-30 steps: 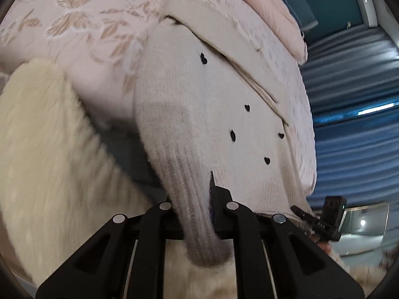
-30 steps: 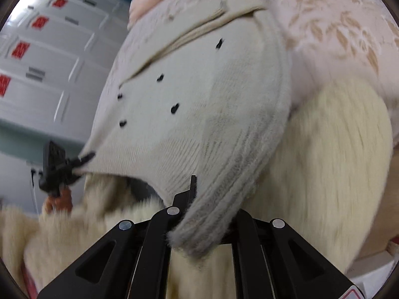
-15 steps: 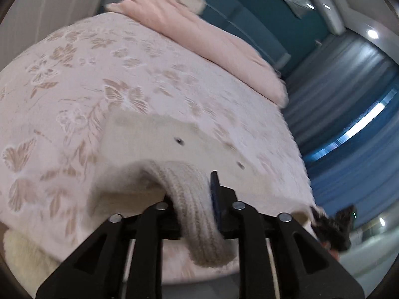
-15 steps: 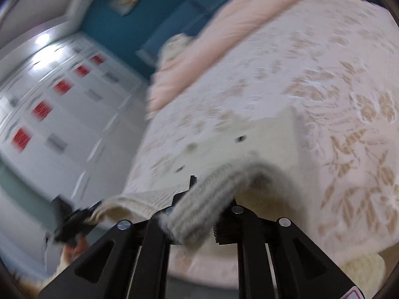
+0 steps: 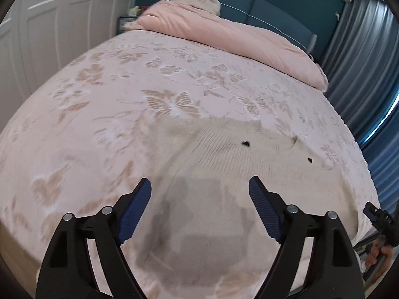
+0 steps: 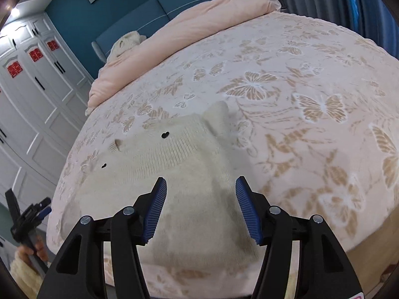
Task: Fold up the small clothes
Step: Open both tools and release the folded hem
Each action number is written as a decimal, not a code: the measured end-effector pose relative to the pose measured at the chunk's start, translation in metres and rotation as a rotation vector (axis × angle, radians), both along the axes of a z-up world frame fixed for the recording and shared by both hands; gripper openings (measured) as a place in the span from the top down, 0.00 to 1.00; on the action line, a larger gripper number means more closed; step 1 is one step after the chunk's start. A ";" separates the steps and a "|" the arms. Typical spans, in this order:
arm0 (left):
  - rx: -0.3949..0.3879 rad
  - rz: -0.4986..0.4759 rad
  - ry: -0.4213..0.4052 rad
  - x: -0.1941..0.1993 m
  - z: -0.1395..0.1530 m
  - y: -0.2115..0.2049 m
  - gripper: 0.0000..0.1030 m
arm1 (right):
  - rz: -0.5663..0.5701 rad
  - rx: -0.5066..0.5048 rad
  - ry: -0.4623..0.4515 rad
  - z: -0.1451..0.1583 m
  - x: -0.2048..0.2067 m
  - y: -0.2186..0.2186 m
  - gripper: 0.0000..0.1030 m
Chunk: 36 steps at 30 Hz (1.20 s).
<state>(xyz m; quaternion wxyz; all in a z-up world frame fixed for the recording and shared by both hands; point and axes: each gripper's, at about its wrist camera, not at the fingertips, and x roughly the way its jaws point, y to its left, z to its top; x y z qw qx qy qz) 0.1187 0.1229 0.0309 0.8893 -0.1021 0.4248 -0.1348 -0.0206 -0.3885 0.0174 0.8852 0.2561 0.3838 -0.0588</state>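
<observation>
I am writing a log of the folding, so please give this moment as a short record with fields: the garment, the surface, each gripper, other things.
garment: cream knit sweater with small black hearts, lying spread on the bed
surface: pink bedspread with butterfly pattern
left gripper: open, above the sweater, holding nothing
right gripper: open, above the sweater, holding nothing
other things: pink duvet at the head of the bed
</observation>
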 end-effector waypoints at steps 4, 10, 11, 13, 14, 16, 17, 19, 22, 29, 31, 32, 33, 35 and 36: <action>0.001 0.010 0.065 0.047 -0.020 -0.015 0.19 | 0.015 -0.027 0.017 -0.009 0.033 0.003 0.38; -0.023 0.005 0.191 0.074 -0.056 -0.024 0.31 | 0.029 -0.060 0.087 -0.028 0.069 0.009 0.36; -0.026 0.002 0.194 0.074 -0.058 -0.024 0.40 | 0.026 -0.074 0.098 -0.032 0.075 0.010 0.36; -0.014 0.017 0.204 0.072 -0.062 -0.020 0.58 | 0.014 -0.111 0.111 -0.036 0.083 0.011 0.33; -0.010 0.023 0.211 0.071 -0.063 -0.018 0.74 | 0.005 -0.127 0.113 -0.036 0.085 0.010 0.33; -0.012 0.028 0.217 0.069 -0.063 -0.013 0.84 | -0.018 -0.136 0.117 -0.038 0.088 0.006 0.33; -0.028 0.028 0.215 0.067 -0.062 -0.010 0.87 | -0.026 -0.120 0.122 -0.041 0.089 0.004 0.33; -0.043 0.027 0.213 0.065 -0.059 -0.007 0.91 | 0.012 -0.089 0.150 -0.048 0.093 0.006 0.67; -0.052 0.021 0.204 0.063 -0.054 -0.008 0.93 | 0.061 -0.115 0.168 -0.049 0.092 0.016 0.85; -0.138 0.037 0.077 0.047 0.005 0.002 0.94 | 0.069 -0.035 -0.036 0.018 0.061 0.013 0.87; -0.134 0.028 0.062 0.048 0.015 0.002 0.93 | 0.083 -0.033 -0.033 0.026 0.064 0.013 0.83; -0.111 0.021 0.074 0.050 0.012 0.000 0.93 | 0.085 -0.042 -0.004 0.020 0.068 0.012 0.82; -0.096 0.013 0.095 0.053 0.006 -0.003 0.93 | 0.075 -0.062 0.022 0.013 0.071 0.011 0.82; -0.064 0.012 0.164 0.059 -0.016 -0.005 0.91 | 0.058 -0.075 0.092 -0.012 0.076 0.007 0.82; -0.048 0.022 0.217 0.062 -0.036 -0.006 0.90 | 0.039 -0.068 0.123 -0.023 0.076 0.005 0.82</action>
